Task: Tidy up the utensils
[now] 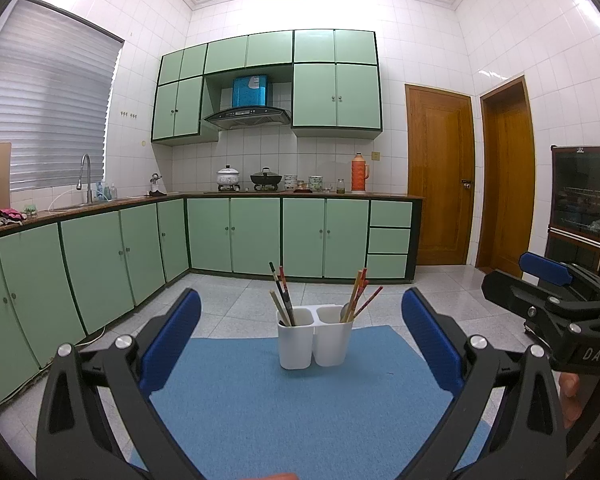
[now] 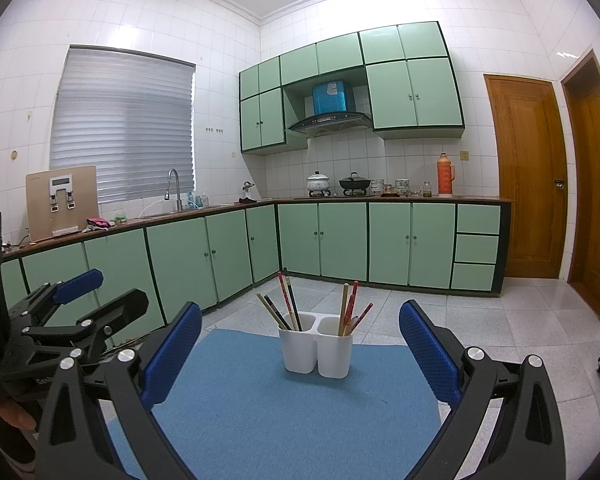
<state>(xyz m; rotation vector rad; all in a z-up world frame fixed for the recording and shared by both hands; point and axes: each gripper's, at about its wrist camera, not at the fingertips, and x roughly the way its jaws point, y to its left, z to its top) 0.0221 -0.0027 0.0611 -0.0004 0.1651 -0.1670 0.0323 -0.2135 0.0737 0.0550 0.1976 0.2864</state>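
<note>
A white two-compartment utensil holder [image 1: 314, 337] [image 2: 316, 347] stands on a blue mat [image 1: 300, 404] [image 2: 284, 404]. Its left compartment holds several chopsticks [image 1: 283, 300] [image 2: 286, 304]. Its right compartment holds chopsticks [image 1: 362, 298] [image 2: 350, 308] and a spoon [image 1: 345, 311]. My left gripper [image 1: 300, 340] is open and empty, well short of the holder. My right gripper [image 2: 300, 344] is open and empty, also short of the holder. The right gripper shows at the right of the left wrist view [image 1: 548, 280]; the left gripper shows at the left of the right wrist view [image 2: 80, 300].
Green kitchen cabinets [image 1: 260, 236] and a countertop with a sink faucet [image 1: 85, 176], pots [image 1: 266, 179] and an orange thermos [image 1: 360, 172] run along the far walls. Wooden doors [image 1: 440, 176] stand at the right. Grey tiled floor [image 1: 236, 296] surrounds the mat.
</note>
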